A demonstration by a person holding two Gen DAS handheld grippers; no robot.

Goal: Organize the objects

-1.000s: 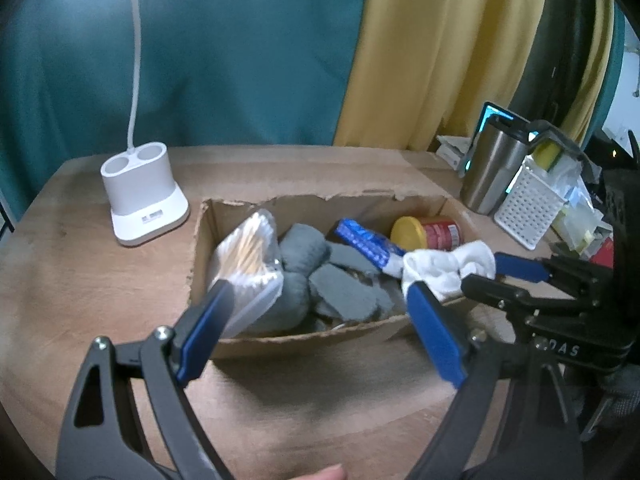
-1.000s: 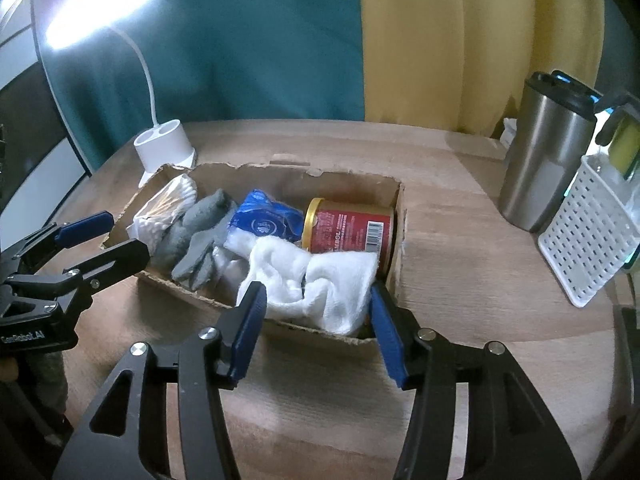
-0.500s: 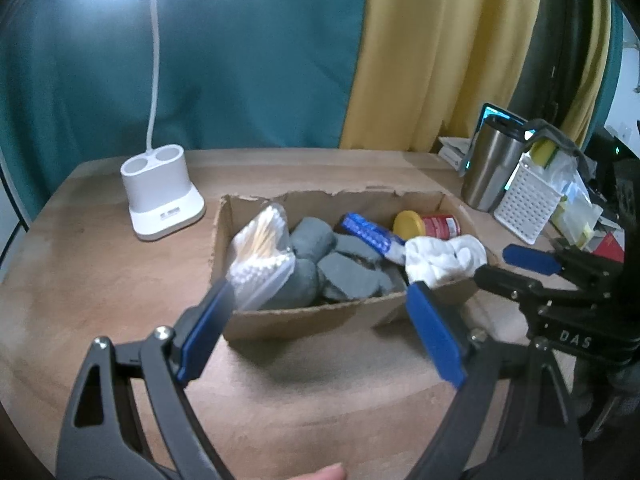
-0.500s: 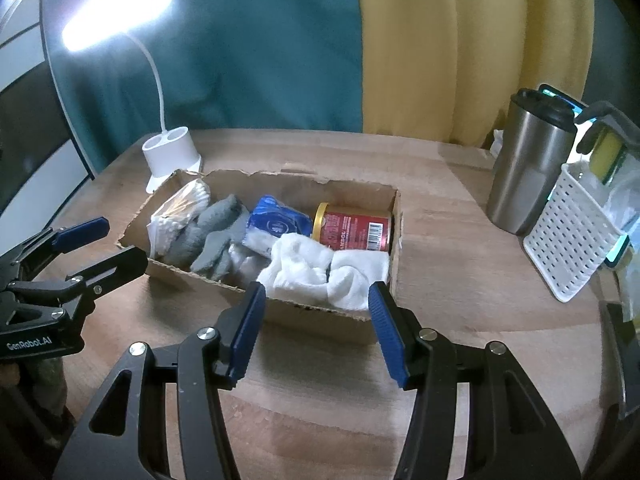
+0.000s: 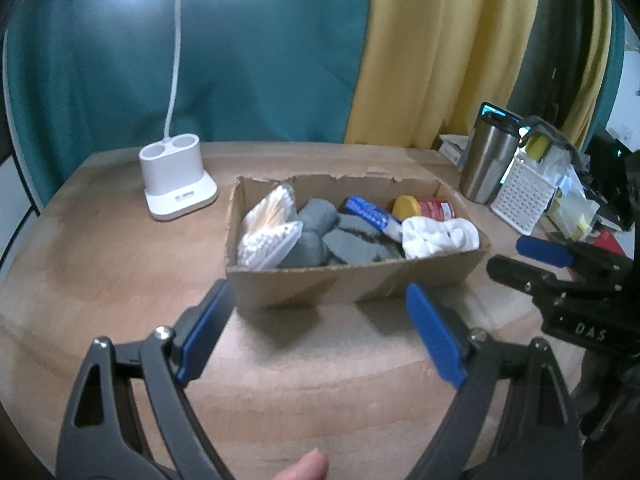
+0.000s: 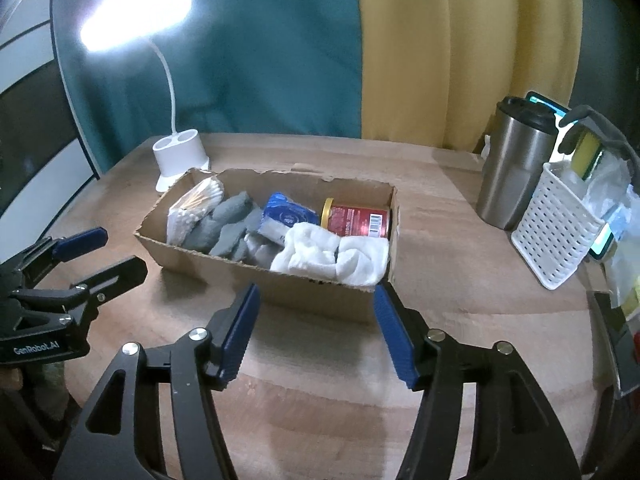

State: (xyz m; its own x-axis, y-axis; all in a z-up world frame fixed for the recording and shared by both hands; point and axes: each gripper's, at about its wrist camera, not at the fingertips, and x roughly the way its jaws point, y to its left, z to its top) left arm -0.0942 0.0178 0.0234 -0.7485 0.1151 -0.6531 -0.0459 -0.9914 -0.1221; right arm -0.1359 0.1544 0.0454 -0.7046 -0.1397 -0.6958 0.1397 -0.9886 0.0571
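Note:
A cardboard box (image 5: 352, 284) (image 6: 280, 286) sits mid-table. In it lie a bag of cotton swabs (image 5: 268, 232) (image 6: 196, 208), grey socks (image 5: 340, 236) (image 6: 228, 232), a blue pack (image 5: 368, 214) (image 6: 286, 216), a red can with a yellow lid (image 5: 424, 210) (image 6: 356, 220) and a white cloth (image 5: 440, 236) (image 6: 332, 256). My left gripper (image 5: 316, 300) (image 6: 120, 250) hangs open just short of the box's front wall, holding nothing. My right gripper (image 6: 316, 292) (image 5: 508, 256) stands before the box's right end, its jaws opening with nothing between them.
A white lamp base (image 5: 178, 188) (image 6: 180, 156) stands left of the box. A steel tumbler (image 5: 490, 168) (image 6: 512, 172) and a white perforated basket (image 5: 524, 200) (image 6: 556, 232) with clutter crowd the right edge. Teal and yellow curtains hang behind. A thumb (image 5: 308, 468) shows at the bottom.
Both grippers have drawn back from the box, which now looks smaller and farther away. The right jaws have widened a little. The box's contents have not moved.

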